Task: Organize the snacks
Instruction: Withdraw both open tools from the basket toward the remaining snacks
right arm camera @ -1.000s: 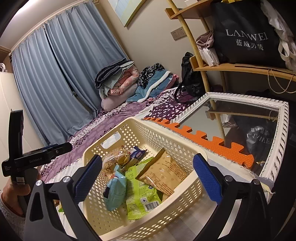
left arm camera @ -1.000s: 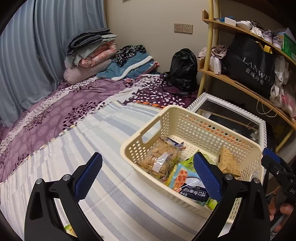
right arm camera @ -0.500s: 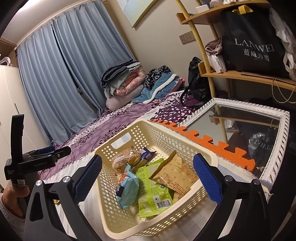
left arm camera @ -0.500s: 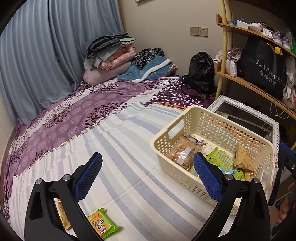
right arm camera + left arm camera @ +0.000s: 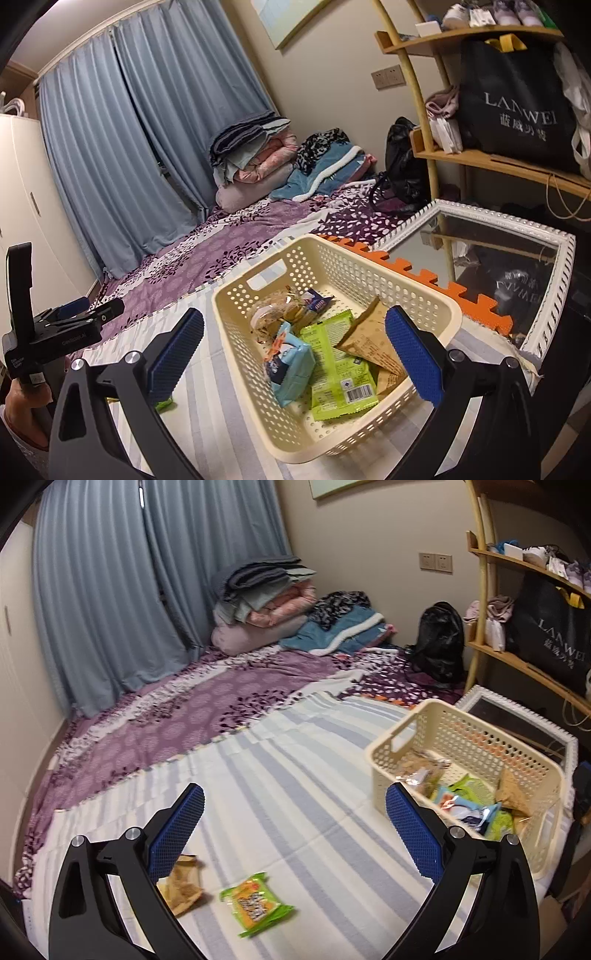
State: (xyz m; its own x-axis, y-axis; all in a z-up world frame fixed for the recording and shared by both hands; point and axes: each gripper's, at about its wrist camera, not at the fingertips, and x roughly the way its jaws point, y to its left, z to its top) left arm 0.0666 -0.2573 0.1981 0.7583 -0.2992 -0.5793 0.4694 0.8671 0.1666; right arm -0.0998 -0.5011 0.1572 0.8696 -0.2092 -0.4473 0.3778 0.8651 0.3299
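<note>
A cream perforated basket (image 5: 395, 753) (image 5: 436, 299) sits on the striped sheet and holds several snack packs: a light-blue pack (image 5: 291, 365), a green pack (image 5: 336, 365), a brown pack (image 5: 373, 343) and a clear pack of biscuits (image 5: 273, 314). In the left wrist view a green-and-orange pack (image 5: 255, 904) and a brown pack (image 5: 183, 884) lie on the sheet near me. My left gripper (image 5: 293, 830) is open and empty above them. My right gripper (image 5: 293, 350) is open and empty, hovering over the basket's near side. The left gripper body (image 5: 55, 332) shows at the far left of the right wrist view, held by a hand.
A white-framed mirror (image 5: 546, 232) lies right of the basket beside an orange foam edge (image 5: 417, 273). A wooden shelf (image 5: 491, 158) with a black bag (image 5: 517, 99) stands at the right. Folded bedding (image 5: 266, 602) and a black backpack (image 5: 439, 642) lie at the far wall.
My left gripper has pulled back and to the left away from the basket, bringing the two packs on the sheet into view. My right gripper has drawn back slightly from the basket.
</note>
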